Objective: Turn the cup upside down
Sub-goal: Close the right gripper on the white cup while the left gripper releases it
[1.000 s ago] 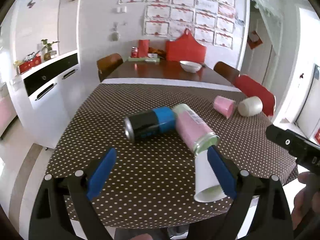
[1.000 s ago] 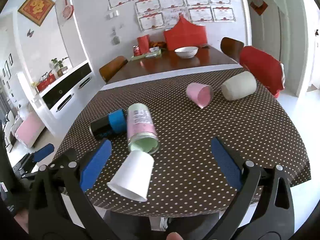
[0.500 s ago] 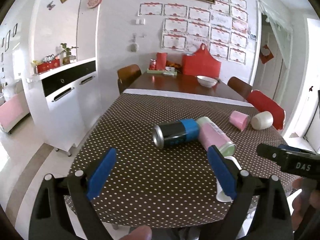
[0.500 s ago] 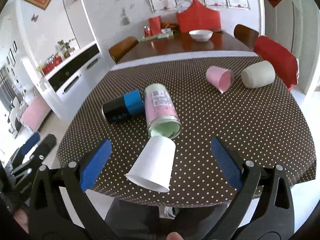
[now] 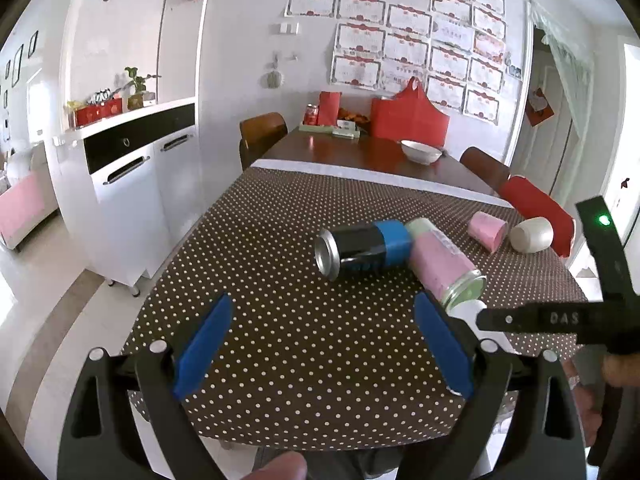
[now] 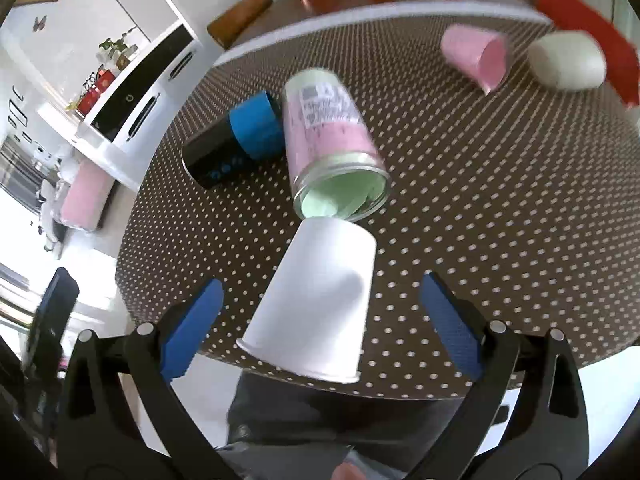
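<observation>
1. White paper cup [image 6: 316, 304] sits at the near edge of the polka-dot tablecloth [image 6: 500, 220], wide rim toward the camera and overhanging the table edge, narrow base pointing away; it reads as lying on its side or tipped, exact tilt unclear from the fisheye
2. Cup base is right at, maybe touching, the open mouth of a pink-and-green jar [image 6: 332, 152] lying on its side
3. Right gripper [image 6: 320, 320]: blue fingers spread wide, 1 each side of the cup, both clear of its wall, nothing held
4. Left gripper [image 5: 320, 344]: fingers wide apart, nothing between them, over the near part of the cloth, left of the cup
5. In the left wrist view the cup [image 5: 466, 312] shows only as a white sliver behind the left gripper's right finger; the right gripper's black body [image 5: 560, 318] crosses in front of it
6. Black-and-blue drink can [image 5: 362, 246] lies on its side, blue end against the far end of the jar [image 5: 444, 266]
7. Far right of the cloth: pink cup [image 6: 476, 56] on its side, cream cup [image 6: 568, 62] on its side just beside it, both well apart from the white cup
8. White bowl [image 5: 421, 151] on bare wooden table beyond the cloth
</observation>
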`<state>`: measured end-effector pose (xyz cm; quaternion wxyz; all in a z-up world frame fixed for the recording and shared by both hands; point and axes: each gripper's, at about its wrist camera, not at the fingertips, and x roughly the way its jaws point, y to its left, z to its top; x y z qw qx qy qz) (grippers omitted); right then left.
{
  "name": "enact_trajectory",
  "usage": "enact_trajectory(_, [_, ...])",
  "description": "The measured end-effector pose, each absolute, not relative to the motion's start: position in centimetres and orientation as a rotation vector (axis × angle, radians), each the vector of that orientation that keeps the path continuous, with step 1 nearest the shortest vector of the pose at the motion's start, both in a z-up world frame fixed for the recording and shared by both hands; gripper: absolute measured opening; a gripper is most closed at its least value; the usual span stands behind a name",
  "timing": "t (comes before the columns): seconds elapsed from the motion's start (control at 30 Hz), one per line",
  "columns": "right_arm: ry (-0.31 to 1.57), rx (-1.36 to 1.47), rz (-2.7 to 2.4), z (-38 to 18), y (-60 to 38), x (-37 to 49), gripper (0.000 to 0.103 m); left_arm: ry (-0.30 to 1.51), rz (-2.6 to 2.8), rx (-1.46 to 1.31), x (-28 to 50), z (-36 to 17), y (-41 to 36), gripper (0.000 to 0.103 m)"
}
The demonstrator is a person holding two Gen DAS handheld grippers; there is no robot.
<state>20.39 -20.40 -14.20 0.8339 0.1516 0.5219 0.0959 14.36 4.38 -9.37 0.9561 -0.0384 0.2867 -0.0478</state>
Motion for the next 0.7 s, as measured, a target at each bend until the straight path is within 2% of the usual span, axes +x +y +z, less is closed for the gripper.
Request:
enact_trajectory(0.13, [1.182,0.319,0.207,-15.3,-19.9,21.5,0.085,0.592,-0.107,-0.090,14.5,-9.7,4.6,0.091])
enact_trajectory(0.3, [1.239,0.312,0.219,-16.2,-19.2,23.0,0.065,0.610,-0.116,-0.090,14.6,-10.2,4.5,0.091])
enact_trajectory(0.7, [1.136,0.469,0.296,-15.2,-22.4,21.0,0.063,0.606,-0.132,-0.065,13.6,-10.1,3.4,0.091])
